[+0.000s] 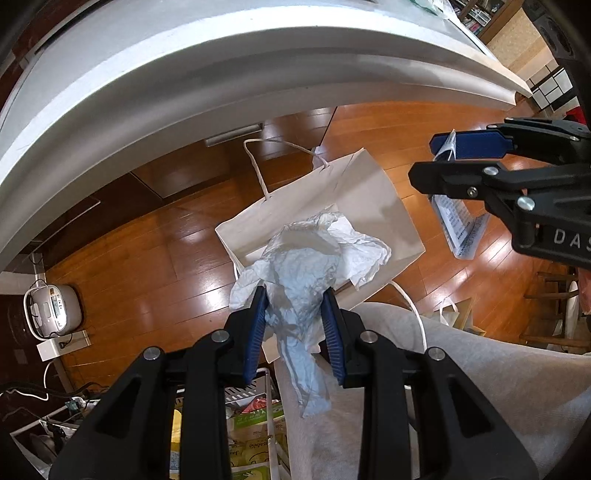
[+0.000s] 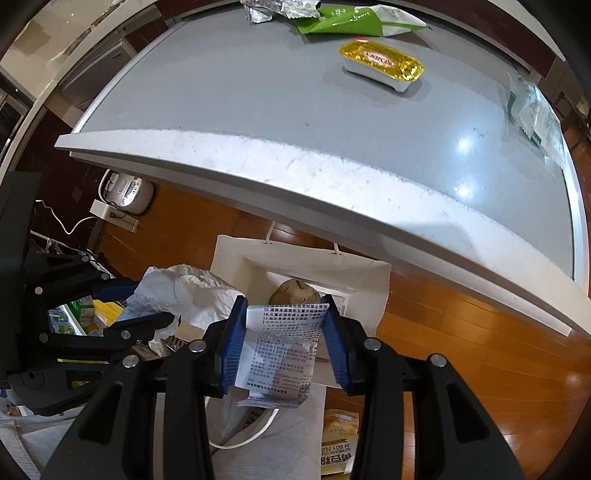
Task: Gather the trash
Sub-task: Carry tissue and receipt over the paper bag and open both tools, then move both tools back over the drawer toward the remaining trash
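Note:
My left gripper (image 1: 293, 295) is shut on a crumpled white paper (image 1: 314, 258) and holds it above the open white paper bag (image 1: 354, 192) on the wood floor. My right gripper (image 2: 286, 306) is shut on a printed receipt (image 2: 284, 350), over the same bag (image 2: 369, 295). A brown crumpled lump (image 2: 295, 290) lies inside the bag. The right gripper with the receipt also shows in the left wrist view (image 1: 439, 162), right of the bag. The left gripper and its paper show in the right wrist view (image 2: 184, 291), left of the bag.
A grey table (image 2: 258, 110) stands beyond the bag with a yellow-lidded tray (image 2: 382, 64), a green wrapper (image 2: 351, 22) and foil scraps (image 2: 262, 9) on it. A rice cooker (image 2: 125, 192) sits on the floor at left. A wire basket of packets (image 1: 251, 424) is below.

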Demonstrator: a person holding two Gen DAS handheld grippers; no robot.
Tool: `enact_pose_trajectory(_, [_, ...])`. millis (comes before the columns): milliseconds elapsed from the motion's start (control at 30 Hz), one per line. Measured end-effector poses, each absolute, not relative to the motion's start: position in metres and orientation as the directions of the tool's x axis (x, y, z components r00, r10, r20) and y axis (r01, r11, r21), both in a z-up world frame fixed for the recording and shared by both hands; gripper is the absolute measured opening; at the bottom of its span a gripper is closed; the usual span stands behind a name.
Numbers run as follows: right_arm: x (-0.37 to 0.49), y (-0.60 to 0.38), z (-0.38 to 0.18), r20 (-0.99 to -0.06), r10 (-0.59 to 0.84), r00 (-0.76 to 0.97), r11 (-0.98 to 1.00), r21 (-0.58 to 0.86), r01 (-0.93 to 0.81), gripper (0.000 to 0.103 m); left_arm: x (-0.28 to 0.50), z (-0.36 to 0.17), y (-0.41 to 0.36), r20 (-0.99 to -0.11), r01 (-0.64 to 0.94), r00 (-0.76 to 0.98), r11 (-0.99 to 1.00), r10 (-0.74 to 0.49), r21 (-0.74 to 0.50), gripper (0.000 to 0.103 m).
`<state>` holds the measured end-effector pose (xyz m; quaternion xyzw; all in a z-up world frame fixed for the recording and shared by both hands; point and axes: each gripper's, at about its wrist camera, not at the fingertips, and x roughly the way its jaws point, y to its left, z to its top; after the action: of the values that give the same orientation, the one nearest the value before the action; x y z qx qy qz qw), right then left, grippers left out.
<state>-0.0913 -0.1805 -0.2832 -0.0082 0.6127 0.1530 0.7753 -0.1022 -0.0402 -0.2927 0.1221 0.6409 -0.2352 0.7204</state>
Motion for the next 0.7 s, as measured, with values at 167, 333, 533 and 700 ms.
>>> enact_pose_trajectory(167, [-0.091, -0.185, -0.284, -0.954, 0.223, 0.200, 0.956, 0.175, -0.235, 0.043, -0.100, -0.292, -0.043, -0.982, 0.504, 0.070, 0.856, -0.174, -0.116, 0.048])
enact_pose_trajectory(333, [-0.091, -0.192, -0.283, -0.957, 0.217, 0.193, 0.961, 0.175, -0.215, 0.053, -0.102, -0.286, -0.042, -0.983, 0.508, 0.092, 0.857, -0.162, -0.093, 0.061])
enact_pose_trajectory(533, [-0.096, -0.195, -0.268, -0.955, 0.205, 0.215, 0.963, 0.157, -0.220, 0.057, -0.101, -0.277, -0.032, -0.980, 0.483, 0.113, 0.871, -0.163, -0.089, 0.062])
enact_pose_trajectory(700, [-0.106, -0.199, -0.247, -0.948, 0.189, 0.255, 0.963, 0.129, -0.236, 0.072, -0.100, -0.263, -0.020, -0.976, 0.449, 0.141, 0.889, -0.167, -0.087, 0.062])
